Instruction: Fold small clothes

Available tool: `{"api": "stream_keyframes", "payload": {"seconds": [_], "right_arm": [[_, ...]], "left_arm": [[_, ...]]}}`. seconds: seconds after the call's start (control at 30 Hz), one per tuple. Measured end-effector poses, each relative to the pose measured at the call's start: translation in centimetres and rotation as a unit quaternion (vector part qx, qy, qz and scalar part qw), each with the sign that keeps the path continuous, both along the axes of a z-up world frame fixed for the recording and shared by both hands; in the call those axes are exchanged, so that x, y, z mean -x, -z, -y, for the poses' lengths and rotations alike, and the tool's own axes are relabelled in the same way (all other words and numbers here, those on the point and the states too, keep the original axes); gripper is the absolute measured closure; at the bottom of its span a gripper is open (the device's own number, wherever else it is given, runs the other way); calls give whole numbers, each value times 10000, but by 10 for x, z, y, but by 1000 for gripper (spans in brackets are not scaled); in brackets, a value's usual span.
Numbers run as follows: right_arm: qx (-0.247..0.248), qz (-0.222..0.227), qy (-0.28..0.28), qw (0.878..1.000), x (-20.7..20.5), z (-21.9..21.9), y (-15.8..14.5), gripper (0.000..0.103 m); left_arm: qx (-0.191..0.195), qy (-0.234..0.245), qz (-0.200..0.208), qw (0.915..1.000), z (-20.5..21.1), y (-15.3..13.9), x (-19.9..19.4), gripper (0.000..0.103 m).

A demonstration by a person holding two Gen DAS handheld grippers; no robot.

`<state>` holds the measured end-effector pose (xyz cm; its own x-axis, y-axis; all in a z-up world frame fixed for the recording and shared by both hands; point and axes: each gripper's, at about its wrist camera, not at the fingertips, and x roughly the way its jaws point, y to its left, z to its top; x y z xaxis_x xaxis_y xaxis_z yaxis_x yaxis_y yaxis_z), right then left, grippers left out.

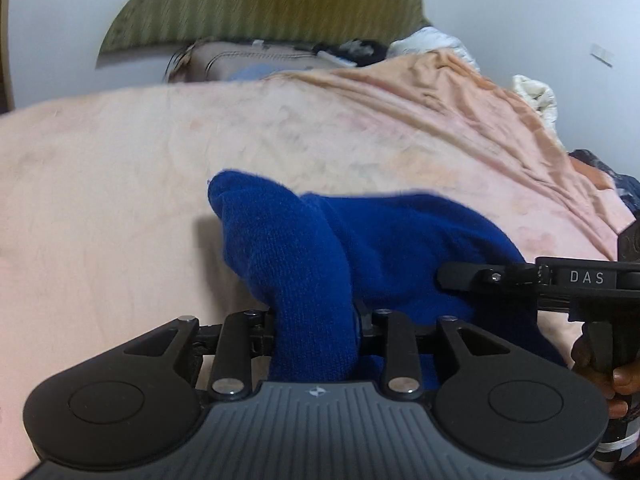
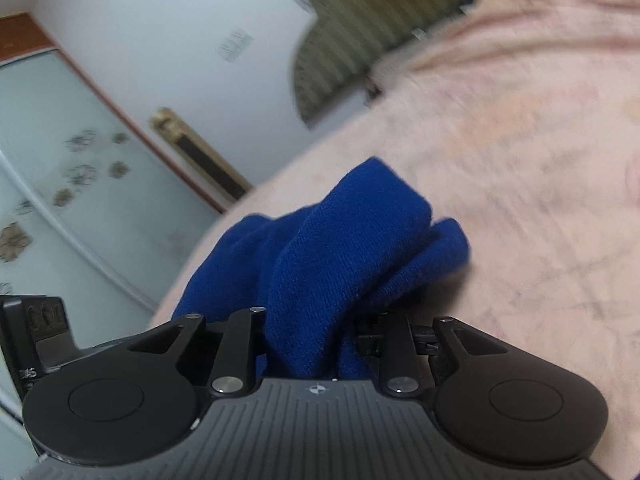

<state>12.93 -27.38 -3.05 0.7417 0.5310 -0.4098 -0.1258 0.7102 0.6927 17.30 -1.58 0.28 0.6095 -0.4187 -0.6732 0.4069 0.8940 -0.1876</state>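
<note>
Pink sheet (image 1: 120,184) over the bed, wrinkled toward the far right. On it, blue knit cloth (image 1: 360,240), bunched and partly lifted off the sheet. Left gripper (image 1: 316,332) clamped narrow on one fold of cloth. Right gripper (image 2: 312,336) pinching another fold, jaws close together; seen also from the left wrist at the right edge, touching the cloth.

Blue knit cloth (image 1: 360,248), matt pink bedsheet (image 1: 120,168)
</note>
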Motion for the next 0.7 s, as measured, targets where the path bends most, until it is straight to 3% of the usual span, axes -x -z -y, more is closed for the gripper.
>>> {"api": "stream_keyframes", "payload": {"seconds": [0.13,0.2,0.43,0.47,0.53,0.57,0.6,0.63,0.7], "right_arm": [[-124,-253,199,9994,9,13,12,57],[-177,-262,166,9994,25,22,14,48],[-668,-542,-389,9955,87,40,29,44],[-678,-528,-460,9952,94,39,29,45],[-645,-512,-569,9950,103,33,28,50],[-565,-529,-582,9953,105,28,28,60],[-453,-591,-576,9956,106,24,27,79],[-370,-673,-571,9954,106,20,27,86],[-351,-704,-493,9957,108,15,26,86]], "left_arm": [[216,-70,2,9997,-18,-2,12,60],[352,-64,-76,9993,-30,-1,22,50],[1221,318,-913,9878,-68,18,71,51],[1269,349,-1032,9859,-69,22,76,53],[1236,378,-1064,9859,-67,26,83,70],[1154,344,-1014,9875,-65,25,85,80],[1125,297,-987,9883,-65,23,86,87],[1201,278,-981,9875,-67,20,86,88],[1305,241,-845,9875,-71,10,91,90]]}}
